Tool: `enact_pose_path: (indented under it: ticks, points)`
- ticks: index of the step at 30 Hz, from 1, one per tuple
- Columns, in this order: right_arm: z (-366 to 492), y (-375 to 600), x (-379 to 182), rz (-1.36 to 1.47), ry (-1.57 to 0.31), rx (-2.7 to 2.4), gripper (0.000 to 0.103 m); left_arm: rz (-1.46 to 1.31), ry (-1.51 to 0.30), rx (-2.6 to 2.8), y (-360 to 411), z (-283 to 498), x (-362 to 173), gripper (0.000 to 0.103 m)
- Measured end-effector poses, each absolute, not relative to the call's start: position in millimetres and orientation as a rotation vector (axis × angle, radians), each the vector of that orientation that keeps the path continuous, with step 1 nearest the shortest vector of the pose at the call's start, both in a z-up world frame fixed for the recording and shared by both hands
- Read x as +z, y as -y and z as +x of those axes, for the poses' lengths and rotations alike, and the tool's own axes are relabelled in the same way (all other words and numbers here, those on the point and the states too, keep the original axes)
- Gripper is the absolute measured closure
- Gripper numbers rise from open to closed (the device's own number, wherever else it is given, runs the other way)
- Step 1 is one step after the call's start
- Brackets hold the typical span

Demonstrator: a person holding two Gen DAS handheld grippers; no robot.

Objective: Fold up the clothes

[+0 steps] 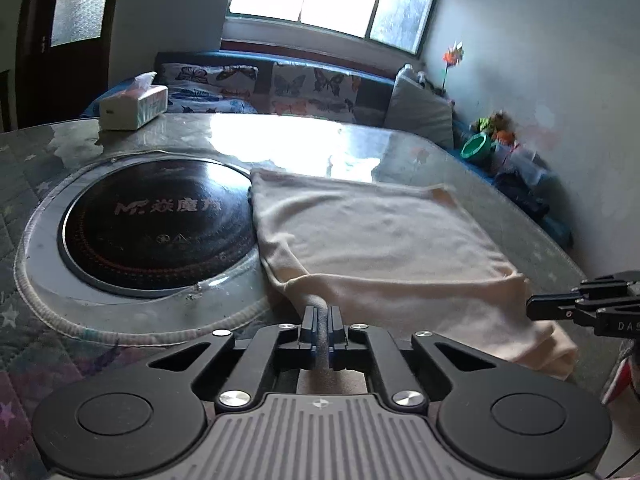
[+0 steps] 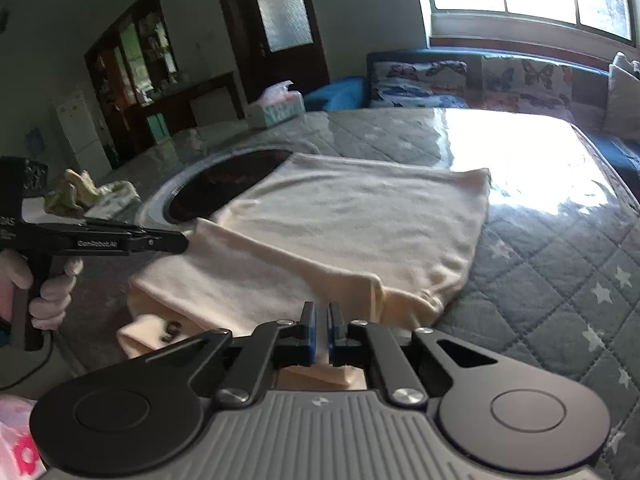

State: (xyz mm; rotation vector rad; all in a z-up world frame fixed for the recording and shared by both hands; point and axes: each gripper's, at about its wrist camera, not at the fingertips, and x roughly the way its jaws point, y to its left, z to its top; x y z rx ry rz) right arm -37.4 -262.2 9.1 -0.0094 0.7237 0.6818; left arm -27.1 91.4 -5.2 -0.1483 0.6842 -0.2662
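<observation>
A cream garment (image 1: pixel 380 240) lies partly folded on the quilted table, its far left corner over the round black hob; it also shows in the right wrist view (image 2: pixel 352 224). My left gripper (image 1: pixel 321 312) is shut on a bunched near edge of the garment, cloth pinched between its pads. In the right wrist view the left gripper (image 2: pixel 180 240) reaches in from the left at the garment's left edge. My right gripper (image 2: pixel 321 312) is shut on the garment's near edge, with cream cloth under its jaws. It enters the left wrist view (image 1: pixel 532 308) at the right, touching the garment's right corner.
A round black induction hob (image 1: pixel 156 224) is set in the table, left of the garment. A tissue pack (image 1: pixel 134 106) stands at the far left corner. A sofa with butterfly cushions (image 1: pixel 304 84) runs behind the table. Bundled cloth (image 2: pixel 88 192) lies at the left.
</observation>
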Motion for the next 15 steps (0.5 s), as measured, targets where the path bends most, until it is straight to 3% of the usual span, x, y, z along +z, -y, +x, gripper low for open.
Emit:
enact_pose_path:
  ticks: [7,15]
  points:
    - [-32.4,259.2,-1.6,-0.018,-0.765,0.674,0.095,-0.176,-0.718,-0.231,-103.4,-29.5,-3.7,0.096]
    - [-27.8,260.2,23.7,-0.027,-0.664,0.693,0.095,-0.194,-0.674,-0.309,-95.0,-8.2,18.5,0.095]
